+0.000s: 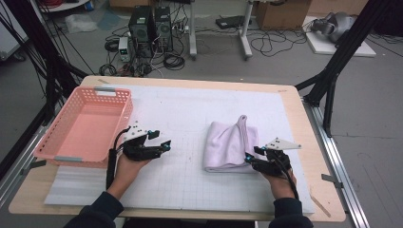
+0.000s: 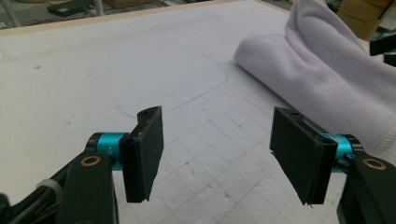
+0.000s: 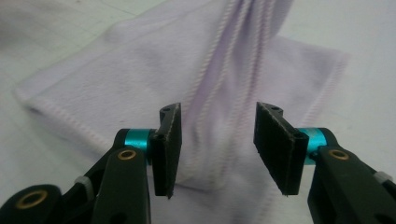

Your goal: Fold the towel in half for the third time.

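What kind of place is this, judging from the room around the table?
Probably a lab or workshop set up for recording. Computer towers stand on the floor among loose cables, black frame struts stand beside the table, and cardboard boxes sit behind.

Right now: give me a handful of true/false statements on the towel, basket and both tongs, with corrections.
1. The lilac towel lies folded on the white mat. True.
2. The pink basket holds the towel. False: the basket has nothing in it; the towel lies on the mat to its right.
3. The left tongs are open with nothing between the pads. True.
4. The right tongs are clamped on the towel. False: the jaws stand apart over the towel's near edge, pads not pressing on it.
5. The left tongs touch the towel. False: in the high view they sit beside the basket, apart from the towel.
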The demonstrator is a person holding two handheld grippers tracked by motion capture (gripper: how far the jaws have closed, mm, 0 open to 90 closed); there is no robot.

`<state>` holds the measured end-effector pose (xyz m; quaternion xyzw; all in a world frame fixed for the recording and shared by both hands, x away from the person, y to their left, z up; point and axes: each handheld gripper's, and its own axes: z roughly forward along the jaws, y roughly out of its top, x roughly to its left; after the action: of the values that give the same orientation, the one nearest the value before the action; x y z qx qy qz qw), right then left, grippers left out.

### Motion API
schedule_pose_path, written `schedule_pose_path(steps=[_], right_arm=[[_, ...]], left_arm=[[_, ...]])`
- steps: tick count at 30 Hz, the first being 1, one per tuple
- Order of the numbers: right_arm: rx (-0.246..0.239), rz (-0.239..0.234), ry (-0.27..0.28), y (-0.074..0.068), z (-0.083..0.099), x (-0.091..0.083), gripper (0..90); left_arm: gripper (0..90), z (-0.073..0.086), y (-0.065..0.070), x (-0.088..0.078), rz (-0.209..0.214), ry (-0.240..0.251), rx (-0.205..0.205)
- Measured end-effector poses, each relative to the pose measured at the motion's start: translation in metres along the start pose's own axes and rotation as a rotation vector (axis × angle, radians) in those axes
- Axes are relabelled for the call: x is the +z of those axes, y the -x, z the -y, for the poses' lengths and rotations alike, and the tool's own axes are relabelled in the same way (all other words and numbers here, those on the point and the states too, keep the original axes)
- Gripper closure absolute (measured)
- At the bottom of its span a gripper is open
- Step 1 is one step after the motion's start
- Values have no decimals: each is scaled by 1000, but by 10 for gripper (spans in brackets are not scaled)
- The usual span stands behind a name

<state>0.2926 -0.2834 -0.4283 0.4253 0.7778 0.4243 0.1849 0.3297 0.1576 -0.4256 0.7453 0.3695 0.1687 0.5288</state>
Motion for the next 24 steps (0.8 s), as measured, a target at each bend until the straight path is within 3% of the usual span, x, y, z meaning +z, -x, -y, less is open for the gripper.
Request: schedule_pose_path(steps=[2,4,5,8,10,13,16,17,20,22,24], right_arm=[[-21,-7,-41,-4,3,5,587],[-26,-23,-70,-6,5,8,776],[-34,-11,-74,-7,5,7,826],[-41,20,-51,-9,1,-3,845],[-24,69,-44,-6,0,-16,845],[-28,151,-75,-4,5,-30,841],[10,143,-97,-3,14,-30,739],[19,147,-88,-4,15,-30,712],[35,174,10,-5,7,-37,548],[41,177,73,-7,3,-39,520],[51,149,76,-9,3,-33,535]], left_arm=[[353,0,-3,-2,-8,4,-9],[352,1,-4,-3,-14,-3,-11],[353,3,-4,-4,-17,-1,-8],[363,9,-5,-2,-17,-32,-16],[364,10,-6,-3,-22,-39,-17],[365,10,-7,-5,-33,-37,-19],[364,11,-8,-6,-34,-47,-20],[364,11,-8,-6,-38,-50,-18],[364,12,-9,-7,-41,-46,-21],[364,12,-10,-8,-40,-46,-25],[371,12,-10,-7,-33,-53,-29]])
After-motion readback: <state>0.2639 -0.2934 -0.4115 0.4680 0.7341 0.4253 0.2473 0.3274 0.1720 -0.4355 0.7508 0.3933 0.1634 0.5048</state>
